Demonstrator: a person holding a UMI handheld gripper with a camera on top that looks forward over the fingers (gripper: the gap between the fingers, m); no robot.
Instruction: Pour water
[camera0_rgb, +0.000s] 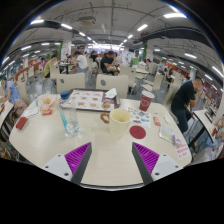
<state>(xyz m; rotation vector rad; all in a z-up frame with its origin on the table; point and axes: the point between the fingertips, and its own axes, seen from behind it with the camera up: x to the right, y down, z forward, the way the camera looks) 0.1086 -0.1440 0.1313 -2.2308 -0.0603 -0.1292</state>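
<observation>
A: Gripper view: gripper (112, 163) hovering low over a pale round table (110, 165), fingers pointing ahead toward the far rim.

B: Task's things?

A: Clear glass (69, 120) standing upright just ahead of the left finger (74, 160), a little left of it. Yellow mug (119, 121) near the middle, handle turned toward the glass, beyond the gap between the fingers. Glass and mug near each other, not touching.

B: Jaws?

A: Spread wide, holding nothing, touching nothing; bare tabletop between the purple pads (147, 155).

B: Step in hand, probably?

A: Likely the approach to a vessel, pour not yet begun. Impossible to tell which one carries water.

B: How to do it well?

A: Swing left to centre the glass between the fingers, close at mid-height, keep it upright, lift clear before tilting. Mind the red disc (138, 131) and the red cup (145, 103) to the right of the mug. People seated at tables beyond, well apart.
</observation>
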